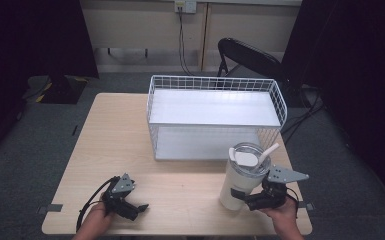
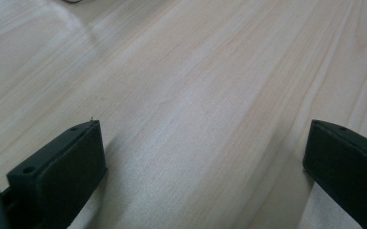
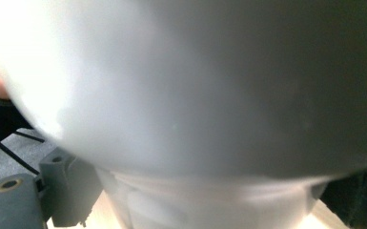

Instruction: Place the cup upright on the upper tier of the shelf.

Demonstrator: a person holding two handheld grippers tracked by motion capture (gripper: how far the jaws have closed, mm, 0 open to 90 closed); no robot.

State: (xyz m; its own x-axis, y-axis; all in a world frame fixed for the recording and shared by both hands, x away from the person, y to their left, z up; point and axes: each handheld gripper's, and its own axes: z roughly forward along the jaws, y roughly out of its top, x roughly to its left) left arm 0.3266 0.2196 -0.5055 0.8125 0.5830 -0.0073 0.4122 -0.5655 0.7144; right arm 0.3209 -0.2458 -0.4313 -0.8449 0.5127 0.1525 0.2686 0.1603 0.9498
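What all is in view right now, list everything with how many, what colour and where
Wooden table: one, light wood, centre of the high view.
Wire basket rack with two shelves: one, white, far middle of the table.
Lidded tumbler with straw: one, white with a clear lid, near right of the table, upright.
Folding chair: one, black, behind the table on the right.
Wall socket with cable: one, white with a black cable, back wall.
Carpet floor: grey, around the table.
Left gripper: one, black, near left, jaws apart over bare wood.
Right gripper: one, black, jaws around the tumbler's lower body.
Hands: two, bottom edge.
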